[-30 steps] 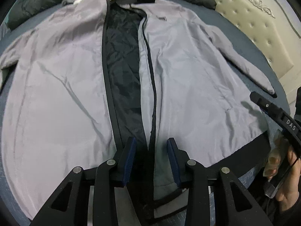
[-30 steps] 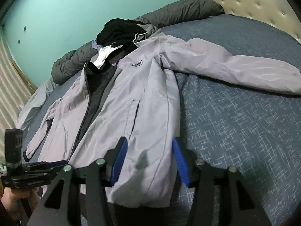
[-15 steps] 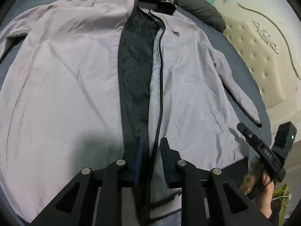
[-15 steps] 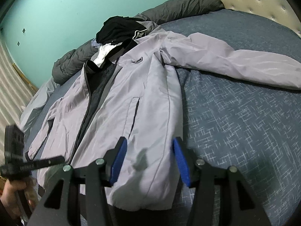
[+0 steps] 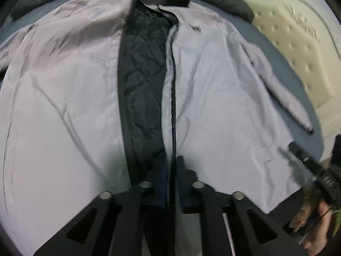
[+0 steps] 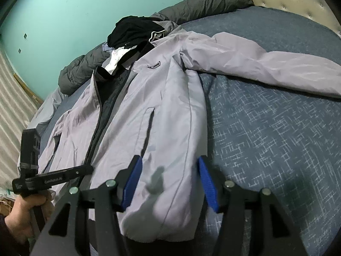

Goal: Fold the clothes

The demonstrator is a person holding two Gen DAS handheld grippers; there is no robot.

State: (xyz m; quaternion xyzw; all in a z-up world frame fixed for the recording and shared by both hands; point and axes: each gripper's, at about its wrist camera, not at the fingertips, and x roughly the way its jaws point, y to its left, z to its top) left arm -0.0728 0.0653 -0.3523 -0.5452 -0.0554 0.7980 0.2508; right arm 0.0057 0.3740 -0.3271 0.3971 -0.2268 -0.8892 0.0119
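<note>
On the blue bedspread [image 6: 277, 138] a grey jacket [image 5: 223, 98] is laid face up, unzipped, with the dark quilted lining [image 5: 145, 74] exposed down the middle. Collar is at the far end against a heap of dark clothes [image 6: 132, 32] and a rolled grey duvet [image 6: 208, 2]; hem is nearest the cameras. One sleeve [image 6: 266, 68] is stretched out sideways over the bedspread, toward the tufted headboard [image 5: 298, 49].

Left gripper [image 5: 171, 179]: jaws are brought together, narrow, with the zipper edge [image 5: 173, 106] of the front panel pinched between them near the hem. The grip is judged to be placed there so the open panel can be pulled across the lining and the front closed before any folding.

Right gripper [image 6: 168, 181]: blue pads [image 6: 132, 181] are set apart at a middling width and are opening slightly. The outer side of the same panel near the hem lies between them, but no pinch is seen; fabric is not pressed. It is probably kept ready to pin or take the side seam while the zipper edge is drawn over.

Each hand is seen in the other's view, gripping its handle at the near edge of the bed.

Folding proper is judged not yet started: sleeves out, body flat. Risk: slick shell fabric may slip out of a narrow pinch.
</note>
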